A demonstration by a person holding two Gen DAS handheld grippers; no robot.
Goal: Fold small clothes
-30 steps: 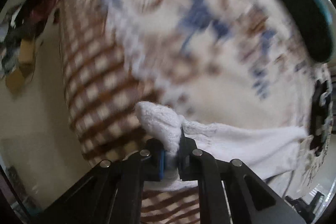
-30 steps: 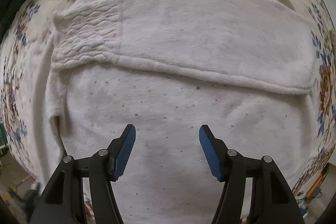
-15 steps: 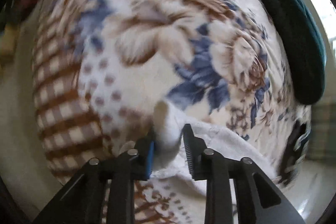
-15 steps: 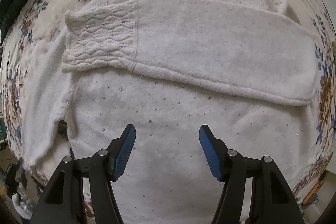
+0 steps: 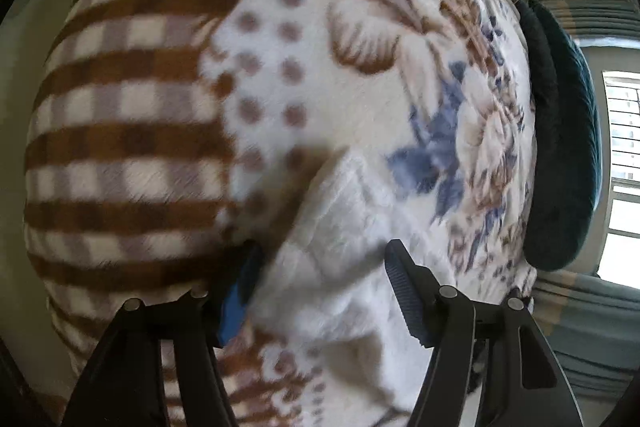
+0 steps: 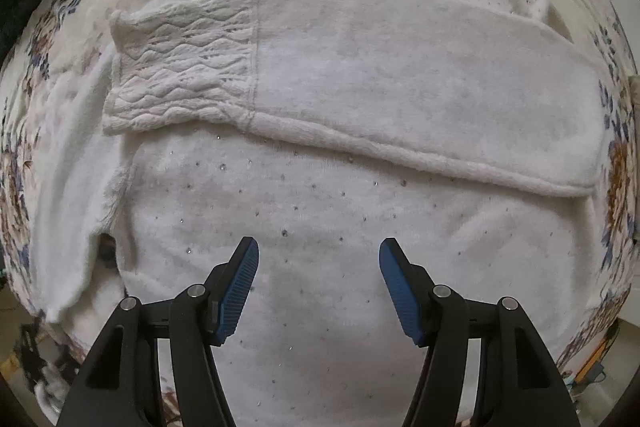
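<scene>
Left wrist view shows the left gripper spread wide over a plush blanket with brown checks and blue-brown flowers, a bunched end of the white knitted sweater lying loose between its blue pads, a dark teal cushion at the far right edge; right wrist view shows the right gripper also wide apart and empty above the sweater's body, one lace-cuffed sleeve folded across the chest
</scene>
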